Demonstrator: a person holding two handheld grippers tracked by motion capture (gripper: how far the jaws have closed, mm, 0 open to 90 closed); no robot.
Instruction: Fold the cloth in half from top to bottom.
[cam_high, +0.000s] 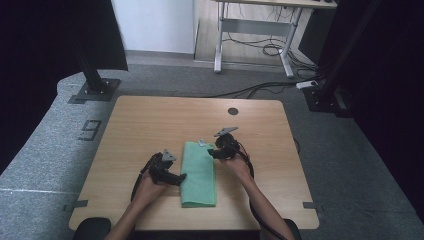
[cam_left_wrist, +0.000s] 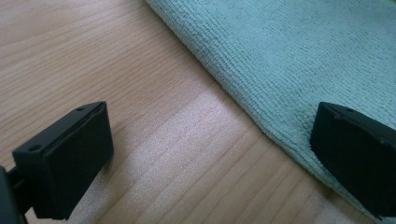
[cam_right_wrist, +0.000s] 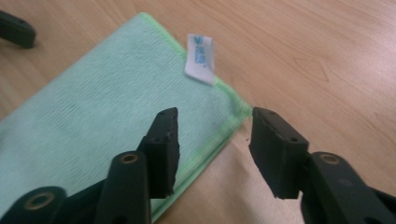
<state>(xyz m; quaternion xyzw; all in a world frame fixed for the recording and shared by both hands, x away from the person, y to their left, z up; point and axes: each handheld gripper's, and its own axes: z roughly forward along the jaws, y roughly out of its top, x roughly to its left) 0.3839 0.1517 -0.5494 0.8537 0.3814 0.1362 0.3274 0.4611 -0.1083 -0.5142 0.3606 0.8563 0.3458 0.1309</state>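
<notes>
A green cloth (cam_high: 199, 172), folded into a long strip, lies flat on the wooden table (cam_high: 150, 120). Its white label (cam_right_wrist: 200, 58) sticks out at the far end. My left gripper (cam_high: 181, 177) rests low at the cloth's left edge and is open. In the left gripper view (cam_left_wrist: 210, 149) one jaw stands over bare wood and the other over the cloth (cam_left_wrist: 289, 51) border. My right gripper (cam_high: 211, 152) hovers at the far right corner. In the right gripper view (cam_right_wrist: 215, 140) its jaws stand apart astride the cloth (cam_right_wrist: 93, 112) hem, pressing on nothing.
A dark round hole (cam_high: 233, 111) sits in the tabletop beyond the right gripper. Black frame posts (cam_high: 95, 75) stand on the floor at the back left and back right. Cables (cam_high: 260, 90) run across the grey floor behind the table.
</notes>
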